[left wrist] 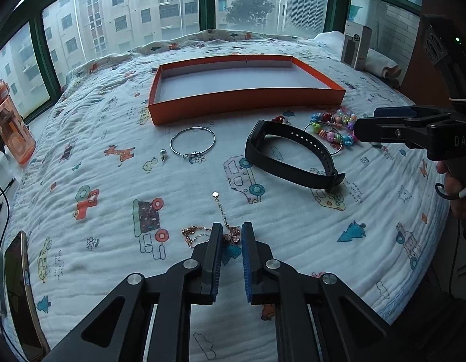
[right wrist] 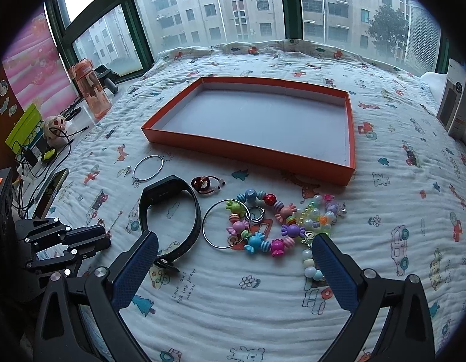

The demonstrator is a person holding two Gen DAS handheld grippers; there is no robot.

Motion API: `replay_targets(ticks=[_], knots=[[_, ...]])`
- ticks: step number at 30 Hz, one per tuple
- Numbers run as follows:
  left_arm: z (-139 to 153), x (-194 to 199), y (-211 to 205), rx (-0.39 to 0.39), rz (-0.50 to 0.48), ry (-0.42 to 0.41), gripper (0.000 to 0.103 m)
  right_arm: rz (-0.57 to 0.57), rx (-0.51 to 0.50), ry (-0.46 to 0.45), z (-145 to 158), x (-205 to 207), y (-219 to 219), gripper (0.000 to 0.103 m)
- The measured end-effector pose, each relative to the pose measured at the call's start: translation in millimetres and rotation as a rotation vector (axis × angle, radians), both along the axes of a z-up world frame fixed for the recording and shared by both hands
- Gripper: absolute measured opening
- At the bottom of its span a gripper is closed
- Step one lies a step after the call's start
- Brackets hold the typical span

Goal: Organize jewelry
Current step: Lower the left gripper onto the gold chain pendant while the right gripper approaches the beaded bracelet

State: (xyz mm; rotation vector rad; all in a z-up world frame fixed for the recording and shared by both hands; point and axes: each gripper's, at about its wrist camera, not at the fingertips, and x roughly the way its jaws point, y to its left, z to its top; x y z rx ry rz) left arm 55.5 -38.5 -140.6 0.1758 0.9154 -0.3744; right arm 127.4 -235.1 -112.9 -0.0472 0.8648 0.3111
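The left gripper (left wrist: pixel 230 238) is closed narrow on the rose-gold bracelet (left wrist: pixel 231 235); its flower charm sits between the pads, while part of the chain is hidden behind the left finger. The right gripper (right wrist: pixel 234 246) stands wide, holding nothing (its fingers flank the candy-bead bracelet (right wrist: pixel 263 226) without touching). The black watch band (right wrist: pixel 172 211) lies just inside its left finger, buckle partly covered. The orange tray (right wrist: pixel 248 150) sits ahead of both tools.
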Motion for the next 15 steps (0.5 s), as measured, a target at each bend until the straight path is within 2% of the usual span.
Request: replay_targets(ticks=[6, 15], knots=[[2.7, -1.6, -1.2, 0.009, 0.011, -0.016, 0.011, -0.011, 0.0, 0.012, -2.8, 1.4, -3.6, 0.102], [21.7, 5.9, 10.9, -0.051, 0.059, -0.043, 0.011, -0.075, 0.0, 0.041, -8.5, 7.8, -28.9, 0.077]])
